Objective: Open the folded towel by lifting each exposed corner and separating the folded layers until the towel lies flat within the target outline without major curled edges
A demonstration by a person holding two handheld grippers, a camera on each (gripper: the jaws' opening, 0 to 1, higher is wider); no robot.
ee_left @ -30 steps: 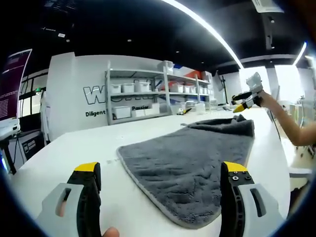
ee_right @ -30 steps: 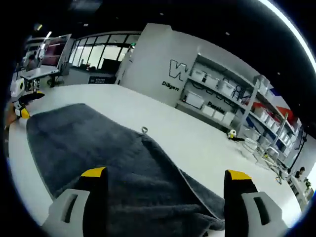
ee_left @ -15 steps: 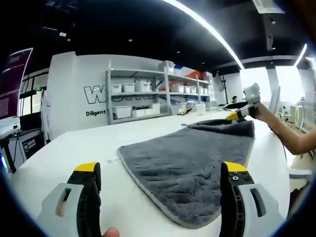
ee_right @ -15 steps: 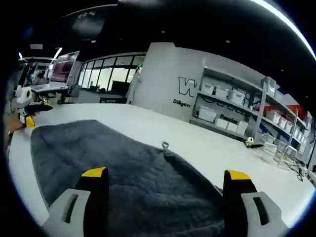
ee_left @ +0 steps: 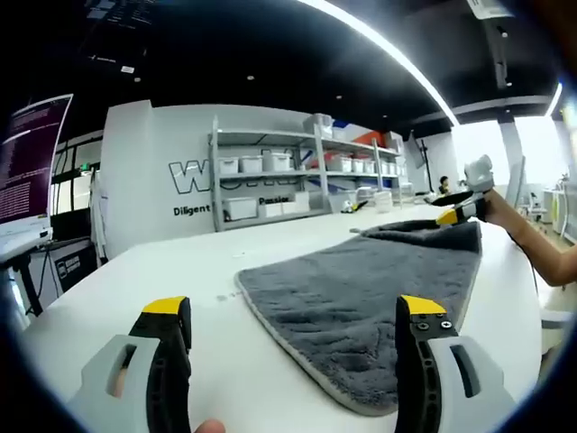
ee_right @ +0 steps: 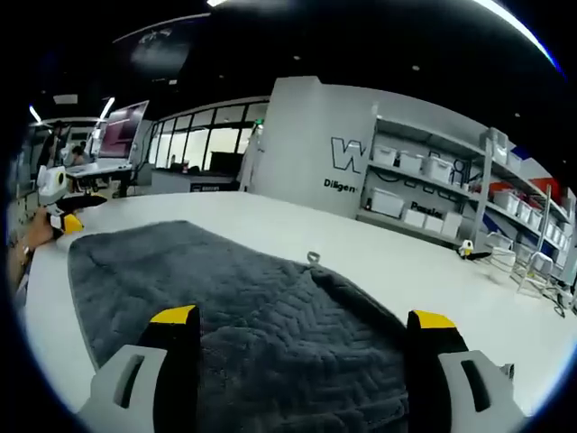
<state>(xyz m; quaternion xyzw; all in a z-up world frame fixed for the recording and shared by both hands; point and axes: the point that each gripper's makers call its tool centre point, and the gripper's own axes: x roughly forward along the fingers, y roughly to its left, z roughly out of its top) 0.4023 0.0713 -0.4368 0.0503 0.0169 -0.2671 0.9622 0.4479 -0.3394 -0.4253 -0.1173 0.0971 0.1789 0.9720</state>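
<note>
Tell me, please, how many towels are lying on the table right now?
1: a grey towel spread on the white table, between the left gripper and the right gripper.

White wall lettering sits behind metal shelves of bins; a ceiling light strip curves overhead, with what may be glazed offices beyond.
</note>
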